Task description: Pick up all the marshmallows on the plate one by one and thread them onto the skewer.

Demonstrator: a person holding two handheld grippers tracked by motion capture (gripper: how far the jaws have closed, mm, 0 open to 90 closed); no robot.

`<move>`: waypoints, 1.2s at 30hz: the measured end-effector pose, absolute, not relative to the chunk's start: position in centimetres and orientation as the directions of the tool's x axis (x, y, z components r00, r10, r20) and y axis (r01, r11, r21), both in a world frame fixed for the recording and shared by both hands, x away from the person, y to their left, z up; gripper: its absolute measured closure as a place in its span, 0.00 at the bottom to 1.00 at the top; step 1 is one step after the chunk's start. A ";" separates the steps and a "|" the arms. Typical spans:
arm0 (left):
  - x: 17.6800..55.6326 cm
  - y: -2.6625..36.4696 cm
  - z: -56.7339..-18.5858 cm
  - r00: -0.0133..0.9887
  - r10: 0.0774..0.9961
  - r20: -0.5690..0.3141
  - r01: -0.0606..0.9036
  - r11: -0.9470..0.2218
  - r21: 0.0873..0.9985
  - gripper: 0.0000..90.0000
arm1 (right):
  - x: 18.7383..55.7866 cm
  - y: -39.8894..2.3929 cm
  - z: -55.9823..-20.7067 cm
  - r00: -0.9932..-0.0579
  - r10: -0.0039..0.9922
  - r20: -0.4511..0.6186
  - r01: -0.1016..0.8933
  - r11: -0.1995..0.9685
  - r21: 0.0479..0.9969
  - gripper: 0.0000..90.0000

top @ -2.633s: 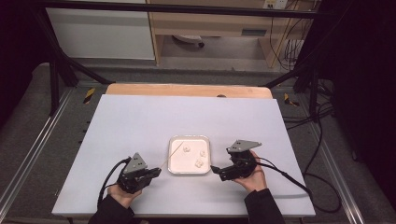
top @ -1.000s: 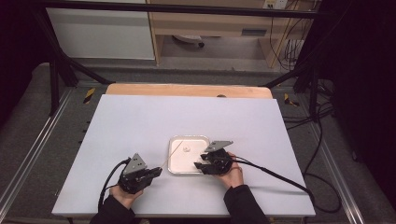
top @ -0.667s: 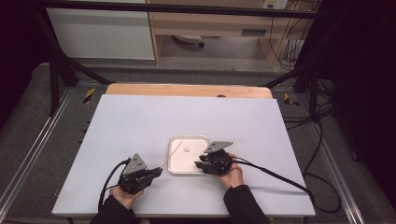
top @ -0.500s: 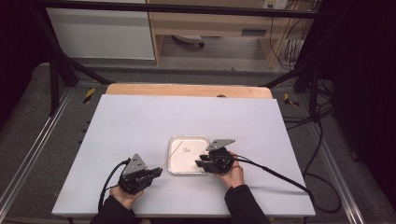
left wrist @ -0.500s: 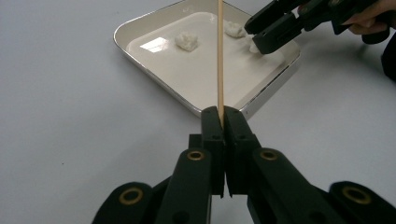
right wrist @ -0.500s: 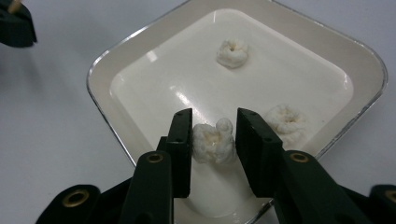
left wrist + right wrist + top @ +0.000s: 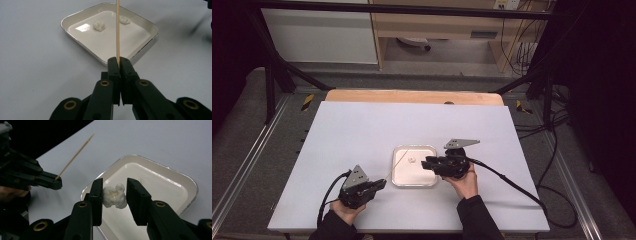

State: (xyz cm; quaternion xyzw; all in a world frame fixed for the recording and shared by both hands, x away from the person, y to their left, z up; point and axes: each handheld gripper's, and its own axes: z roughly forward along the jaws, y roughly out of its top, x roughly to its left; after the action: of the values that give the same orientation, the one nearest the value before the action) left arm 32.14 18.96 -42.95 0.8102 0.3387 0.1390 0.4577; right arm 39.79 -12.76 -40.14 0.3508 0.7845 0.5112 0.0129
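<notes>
A shallow white tray (image 7: 414, 147) lies on the table between my grippers, with a piece of popcorn (image 7: 411, 160) in it. My left gripper (image 7: 382, 183) rests left of the tray, shut on a thin wooden skewer (image 7: 394, 166) that slants up over the tray's left edge. The left gripper view shows the skewer (image 7: 117, 30) rising from the shut gripper (image 7: 118, 60), with two popcorn pieces (image 7: 99, 25) (image 7: 124, 20) in the tray (image 7: 100, 42). My right gripper (image 7: 115, 183) hangs above the tray (image 7: 160, 185); its jaws have just been closing and pinch a white popcorn piece (image 7: 114, 197). The skewer (image 7: 75, 156) points up at the left.
The white table (image 7: 362, 130) spreads wide around the tray, with a wooden strip (image 7: 412, 96) along its far edge. Metal rails and black frame posts flank the table. Cables trail from both grippers, the right one (image 7: 512, 182) running off to the right.
My right gripper came in from the right over the tray, shut on a popcorn piece and has risen a little with it. The left gripper and skewer have stayed still.
</notes>
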 end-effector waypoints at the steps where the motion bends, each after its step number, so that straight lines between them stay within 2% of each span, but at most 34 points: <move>1: 32.1 19.0 -42.9 0.732 0.676 -0.083 0.420 -0.352 0.837 0.98 | 39.8 -12.8 -39.9 -0.752 0.558 0.351 0.540 0.216 0.813 0.75; 6: 32.0 18.9 -42.9 0.735 0.673 -0.081 0.414 -0.351 0.840 0.98 | 40.1 -13.1 -39.0 -0.737 0.545 0.399 0.554 0.148 0.819 0.75; 17: 31.8 18.9 -42.8 0.740 0.668 -0.078 0.400 -0.344 0.849 0.98 | 40.7 -12.6 -37.4 -0.741 0.509 0.438 0.544 0.074 0.836 0.75; 28: 31.7 18.8 -42.7 0.745 0.663 -0.074 0.390 -0.343 0.854 0.98 | 41.9 -11.8 -36.8 -0.725 0.489 0.485 0.563 0.015 0.826 0.75; 36: 31.6 18.7 -42.6 0.746 0.662 -0.072 0.382 -0.337 0.861 0.98 | 42.3 -10.9 -36.8 -0.727 0.468 0.503 0.575 0.013 0.818 0.76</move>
State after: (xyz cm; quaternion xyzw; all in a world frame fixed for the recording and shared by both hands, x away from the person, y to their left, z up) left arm 31.60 18.71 -42.60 0.8042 0.3246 0.1470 0.4757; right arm 42.25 -10.94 -36.81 0.3670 0.7101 0.5992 -0.0446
